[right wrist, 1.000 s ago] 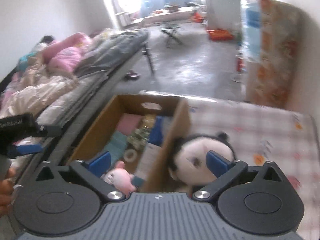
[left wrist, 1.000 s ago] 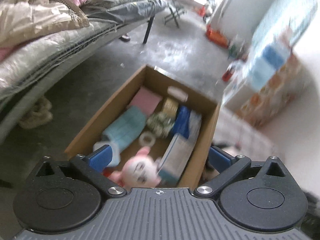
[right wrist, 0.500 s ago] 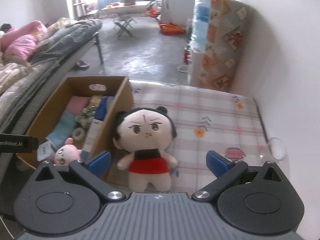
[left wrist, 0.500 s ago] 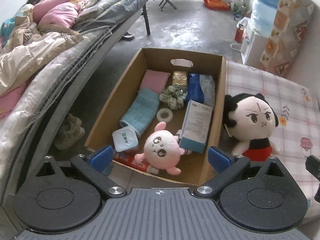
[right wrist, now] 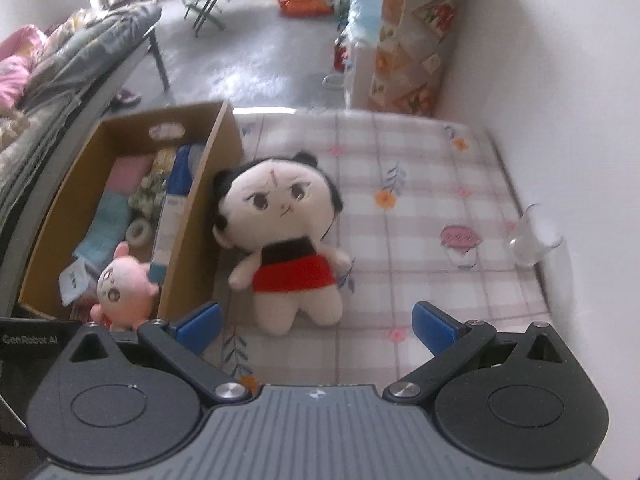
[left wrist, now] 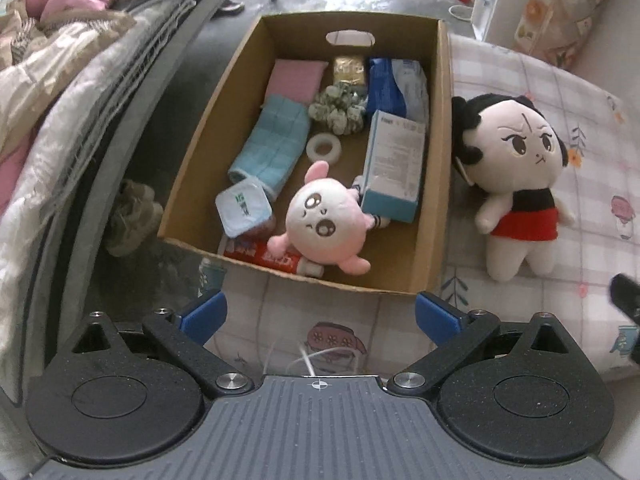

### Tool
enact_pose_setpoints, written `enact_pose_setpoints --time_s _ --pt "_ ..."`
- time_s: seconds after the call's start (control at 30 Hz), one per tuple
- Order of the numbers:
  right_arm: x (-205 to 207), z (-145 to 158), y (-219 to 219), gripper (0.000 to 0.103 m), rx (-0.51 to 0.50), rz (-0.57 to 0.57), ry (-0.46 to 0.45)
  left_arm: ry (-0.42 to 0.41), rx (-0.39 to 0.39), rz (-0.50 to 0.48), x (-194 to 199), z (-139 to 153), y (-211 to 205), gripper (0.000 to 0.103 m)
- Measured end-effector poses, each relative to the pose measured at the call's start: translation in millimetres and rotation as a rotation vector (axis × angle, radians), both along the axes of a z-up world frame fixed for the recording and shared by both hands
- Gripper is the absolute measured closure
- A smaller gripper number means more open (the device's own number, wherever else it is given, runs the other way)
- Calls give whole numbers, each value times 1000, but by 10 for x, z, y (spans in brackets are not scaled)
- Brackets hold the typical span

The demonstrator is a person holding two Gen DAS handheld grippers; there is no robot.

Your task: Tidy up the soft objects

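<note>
Doll (right wrist: 286, 236) lies face up on the checked table (right wrist: 432, 208), touching the box (right wrist: 192, 240) wall; pink plush (left wrist: 326, 222) already inside the box. Judged light, soft, compressible, not fragile; the large head would squash and slip; best grip across the red torso. Both the right hand-held gripper (right wrist: 316, 322) and left hand-held gripper (left wrist: 320, 312) are released, jaws wide, nothing held.

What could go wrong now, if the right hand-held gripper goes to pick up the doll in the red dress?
1. The doll lies with its head against the cardboard box wall, so the open right hand-held gripper may bump or shift the box.
2. A clear glass stands near the wall; a wide swing might knock it over.
3. The box is already crowded, with the pink plush near its front, so the doll might not settle inside.
</note>
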State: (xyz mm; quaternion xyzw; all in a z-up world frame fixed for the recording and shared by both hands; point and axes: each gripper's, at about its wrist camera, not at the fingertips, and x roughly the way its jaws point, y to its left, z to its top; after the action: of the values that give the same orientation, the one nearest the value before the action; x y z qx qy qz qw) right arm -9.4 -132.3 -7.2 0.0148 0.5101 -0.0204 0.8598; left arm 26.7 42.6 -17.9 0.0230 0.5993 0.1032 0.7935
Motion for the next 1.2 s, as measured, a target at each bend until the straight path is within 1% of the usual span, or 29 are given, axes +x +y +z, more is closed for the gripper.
enact_pose_setpoints --time_s 0.13,0.23,0.47,0.7,0.83,1.03,1.2 --pt "41 -115 83 0 -30 55 35 10 -30 16 -31 16 56 2" --pt "41 -159 110 0 -61 71 34 14 -37 17 -25 -1 71 2" --pt "66 -233 45 0 -68 46 61 12 -41 2 -5 -32 36 2" --pt "96 -135 -25 0 -77 27 22 6 -69 -41 21 -46 -94 2" --pt "160 -148 -30 0 -76 31 18 5 -76 -56 44 -65 -148 2" --pt "259 -149 -6 0 -61 17 3 7 -79 -43 81 -121 -149 2" --pt "295 -188 23 0 -55 18 15 -2 -79 -33 114 -122 -136 2"
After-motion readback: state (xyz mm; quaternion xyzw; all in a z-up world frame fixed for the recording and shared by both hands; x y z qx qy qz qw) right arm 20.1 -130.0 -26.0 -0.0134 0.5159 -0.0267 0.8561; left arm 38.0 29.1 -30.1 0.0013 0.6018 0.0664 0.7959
